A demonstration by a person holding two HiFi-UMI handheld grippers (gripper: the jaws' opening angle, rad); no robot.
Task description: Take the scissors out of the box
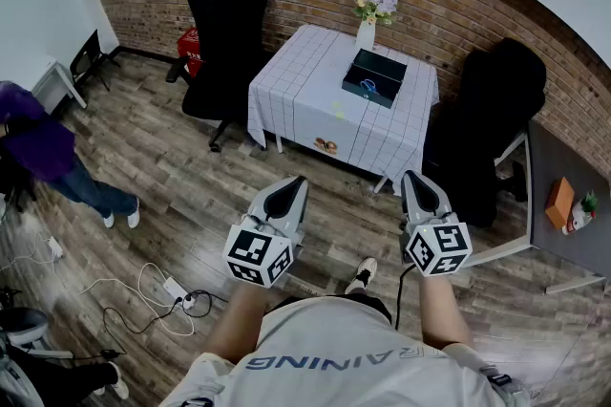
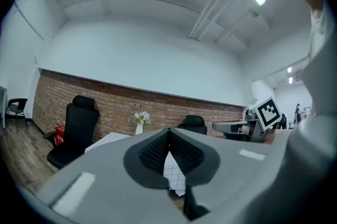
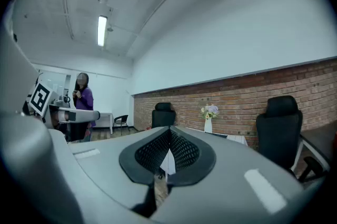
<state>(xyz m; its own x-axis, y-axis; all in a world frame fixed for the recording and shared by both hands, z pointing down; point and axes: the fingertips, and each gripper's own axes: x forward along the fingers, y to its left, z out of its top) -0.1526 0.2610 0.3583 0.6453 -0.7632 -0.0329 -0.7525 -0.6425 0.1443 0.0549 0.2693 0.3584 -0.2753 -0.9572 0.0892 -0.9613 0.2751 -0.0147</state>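
Observation:
A dark open box [image 1: 374, 77] lies on the table with the white checked cloth [image 1: 315, 99] by the brick wall; a bluish thing inside it may be the scissors [image 1: 368, 88]. Both grippers hang level in front of me, well short of the table. My left gripper [image 1: 293, 184] is shut with nothing in it, its jaws touching at the tips [image 2: 169, 132]. My right gripper [image 1: 417, 180] is shut and holds nothing either, seen tip to tip [image 3: 169, 131] in its own view.
A white vase of flowers [image 1: 368, 23] stands at the table's far edge. Black office chairs [image 1: 227, 32] [image 1: 496, 123] flank the table. A person in purple [image 1: 43, 152] stands at the left. Cables and a power strip [image 1: 177, 290] lie on the wooden floor. A desk [image 1: 568, 204] sits at the right.

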